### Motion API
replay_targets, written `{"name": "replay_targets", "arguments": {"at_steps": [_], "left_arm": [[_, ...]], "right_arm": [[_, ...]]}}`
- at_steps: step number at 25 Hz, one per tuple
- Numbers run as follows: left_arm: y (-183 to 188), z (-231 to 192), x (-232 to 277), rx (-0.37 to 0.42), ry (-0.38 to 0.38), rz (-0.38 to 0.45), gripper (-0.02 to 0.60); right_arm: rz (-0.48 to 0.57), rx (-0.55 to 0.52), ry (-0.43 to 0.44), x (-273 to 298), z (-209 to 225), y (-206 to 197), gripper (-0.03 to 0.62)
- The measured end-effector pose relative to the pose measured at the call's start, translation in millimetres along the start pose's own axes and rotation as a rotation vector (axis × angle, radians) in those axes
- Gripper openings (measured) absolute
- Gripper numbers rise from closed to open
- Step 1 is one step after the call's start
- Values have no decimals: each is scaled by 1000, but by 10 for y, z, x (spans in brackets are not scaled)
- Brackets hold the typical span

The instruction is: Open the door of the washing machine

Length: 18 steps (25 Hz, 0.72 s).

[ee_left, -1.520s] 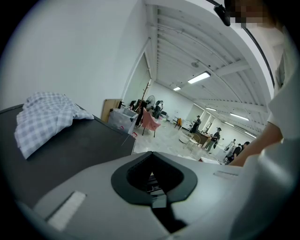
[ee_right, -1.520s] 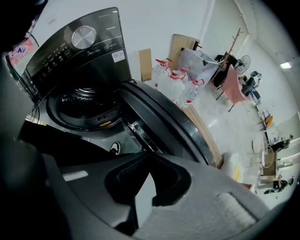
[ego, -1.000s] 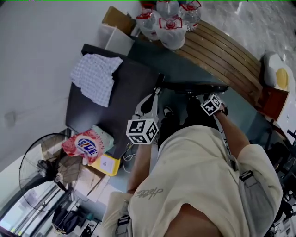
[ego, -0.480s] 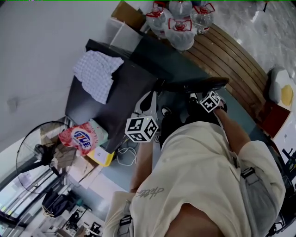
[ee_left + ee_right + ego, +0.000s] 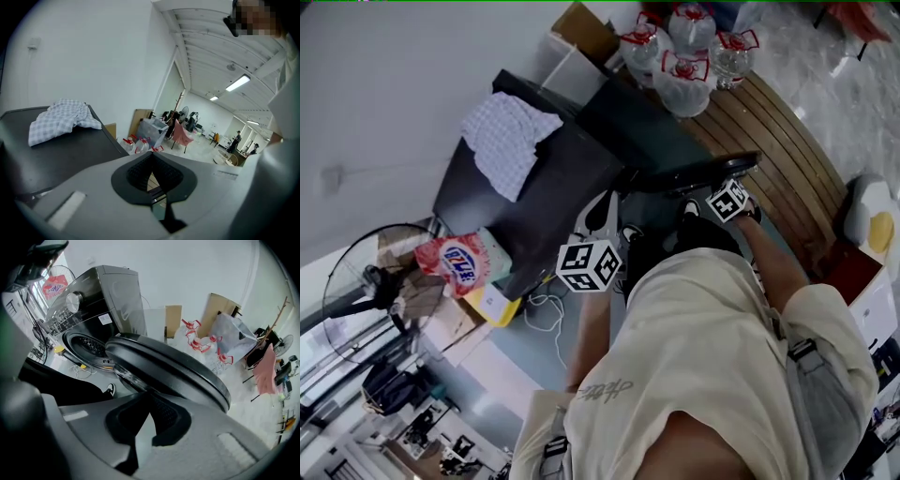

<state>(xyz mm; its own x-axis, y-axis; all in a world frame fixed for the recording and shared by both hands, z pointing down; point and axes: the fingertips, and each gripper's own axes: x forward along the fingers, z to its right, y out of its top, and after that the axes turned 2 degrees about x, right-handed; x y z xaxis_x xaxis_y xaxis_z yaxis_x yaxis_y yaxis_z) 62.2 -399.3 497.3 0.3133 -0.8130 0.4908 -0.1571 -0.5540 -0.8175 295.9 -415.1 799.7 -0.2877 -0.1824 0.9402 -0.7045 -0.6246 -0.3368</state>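
- Washing machine (image 5: pixel 101 296): dark front-loader against a white wall, to the person's left. The drum opening (image 5: pixel 86 345) is uncovered.
- Door (image 5: pixel 173 366): round, with a dark rim and a glass centre. It is swung out from the machine and stands open, right in front of the right gripper.
- Right gripper (image 5: pixel 150 399): jaws closed together with nothing between the pads. The tips are at the near edge of the door; I cannot tell whether they touch it. In the head view its marker cube (image 5: pixel 728 200) sits just near of the door.
- Left gripper (image 5: pixel 151 157): jaws closed tip to tip and empty. It is held near the machine's front corner, apart from the door.
- Checked cloth (image 5: pixel 511 141): crumpled on the far left part of the machine's top.
- Detergent bag (image 5: pixel 457 262): red and white, on the floor left of the machine.
- Yellow box (image 5: pixel 492 305): on the floor just beside the bag, with a white cable (image 5: pixel 546 314) to its right.
- Fan (image 5: pixel 366 295): standing type with a round grille, at the left near the bag.
- Water bottles (image 5: pixel 689 56): clear with red handles, grouped on the far side of the machine.
- Bench (image 5: pixel 778 131): curved wooden slats, right of the bottles and the door.
- Cardboard (image 5: pixel 586 26): leaning at the wall on the far side.
- Person: cream shirt (image 5: pixel 712 356), with one dark shoe (image 5: pixel 110 389) on the floor below the door.
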Motion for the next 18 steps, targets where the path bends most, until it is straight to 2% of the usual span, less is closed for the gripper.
{"name": "replay_targets", "arguments": {"at_steps": [8, 13, 18], "left_arm": [[25, -16, 29, -15, 31, -1, 18], [52, 4, -14, -20, 37, 4, 18], [6, -32, -98, -29, 74, 2, 18]], "right_arm": [[14, -23, -3, 9, 258, 279, 2], [-21, -67, 29, 7, 216, 151, 2], [-4, -30, 26, -20, 205, 86, 2]]}}
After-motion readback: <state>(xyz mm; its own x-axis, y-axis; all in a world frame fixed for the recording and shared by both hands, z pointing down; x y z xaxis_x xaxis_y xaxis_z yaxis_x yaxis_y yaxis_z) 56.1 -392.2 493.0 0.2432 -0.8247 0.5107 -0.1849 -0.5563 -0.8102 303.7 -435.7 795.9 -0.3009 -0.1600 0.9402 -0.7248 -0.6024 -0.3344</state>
